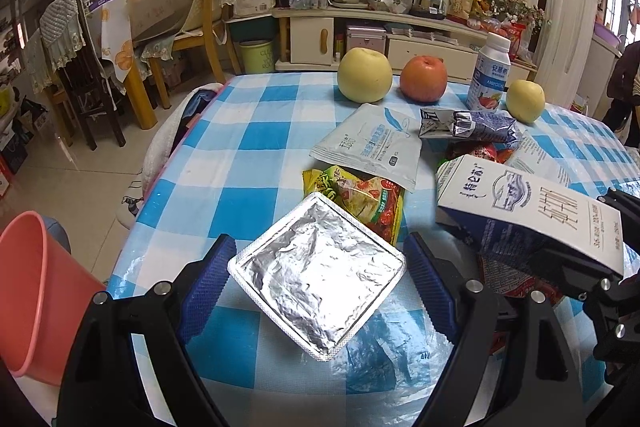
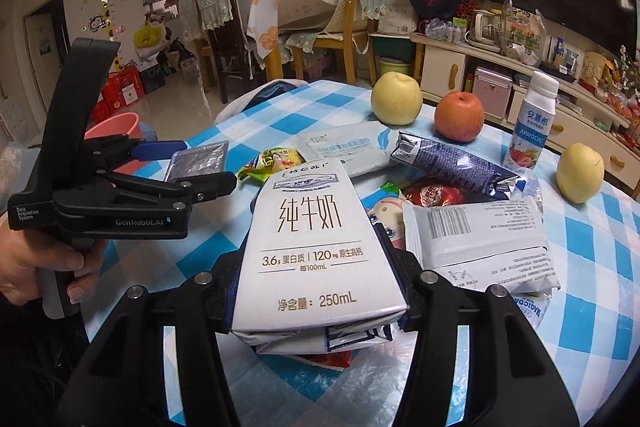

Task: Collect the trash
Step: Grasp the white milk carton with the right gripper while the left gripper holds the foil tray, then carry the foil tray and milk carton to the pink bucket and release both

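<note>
My left gripper (image 1: pixel 318 245) is shut on a square foil tray (image 1: pixel 320 275), held tilted just above the checked tablecloth (image 1: pixel 240 155). In the right wrist view the left gripper (image 2: pixel 192 167) appears at the left, a hand on its handle, with the foil tray (image 2: pixel 200 161) in its jaws. My right gripper (image 2: pixel 316 251) is shut on a white milk carton (image 2: pixel 316 239), lifted off the table. That milk carton (image 1: pixel 528 215) also shows at the right of the left wrist view. Loose trash lies behind: a white sachet (image 1: pixel 372 143), a green snack wrapper (image 1: pixel 360 199), a crushed blue carton (image 2: pixel 452 163) and a white packet (image 2: pixel 480 243).
A pink bin (image 1: pixel 36 287) stands on the floor off the table's left edge. Two yellow pears (image 1: pixel 364 75), a red apple (image 1: pixel 424 79) and a yoghurt bottle (image 1: pixel 490 75) stand along the far side. Chairs and a cabinet lie beyond.
</note>
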`<state>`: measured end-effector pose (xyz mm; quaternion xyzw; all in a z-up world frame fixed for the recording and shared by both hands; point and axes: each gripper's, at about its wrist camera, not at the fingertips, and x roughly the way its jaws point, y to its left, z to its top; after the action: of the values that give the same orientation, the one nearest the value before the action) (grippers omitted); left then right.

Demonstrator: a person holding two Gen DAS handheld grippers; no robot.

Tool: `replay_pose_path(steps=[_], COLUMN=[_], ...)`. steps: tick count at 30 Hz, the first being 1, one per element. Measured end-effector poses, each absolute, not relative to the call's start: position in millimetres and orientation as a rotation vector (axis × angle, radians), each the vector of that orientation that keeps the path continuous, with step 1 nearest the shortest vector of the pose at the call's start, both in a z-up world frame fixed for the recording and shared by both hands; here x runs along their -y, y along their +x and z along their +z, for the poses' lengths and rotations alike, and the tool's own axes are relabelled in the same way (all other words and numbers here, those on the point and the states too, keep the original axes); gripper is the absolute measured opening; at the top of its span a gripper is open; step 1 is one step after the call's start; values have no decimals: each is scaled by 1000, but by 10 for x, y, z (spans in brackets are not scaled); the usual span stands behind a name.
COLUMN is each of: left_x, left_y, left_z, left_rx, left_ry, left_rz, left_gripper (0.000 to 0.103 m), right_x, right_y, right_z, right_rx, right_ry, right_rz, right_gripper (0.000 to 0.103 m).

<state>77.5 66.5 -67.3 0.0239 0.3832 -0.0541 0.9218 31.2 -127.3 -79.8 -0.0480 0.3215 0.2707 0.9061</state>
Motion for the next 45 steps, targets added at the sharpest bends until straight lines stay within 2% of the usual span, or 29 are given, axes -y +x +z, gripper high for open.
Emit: replay_pose_path(steps=[45], left_x=[-647], left_y=[748], left_z=[-646], left_rx=[-775], left_ry=[54], left_rz=[-119], left_gripper=[85], right_x=[1314], right_y=[279], right_z=[-776], right_rx=[-647], right_ry=[-93], right_rz=[546], right_gripper=[56])
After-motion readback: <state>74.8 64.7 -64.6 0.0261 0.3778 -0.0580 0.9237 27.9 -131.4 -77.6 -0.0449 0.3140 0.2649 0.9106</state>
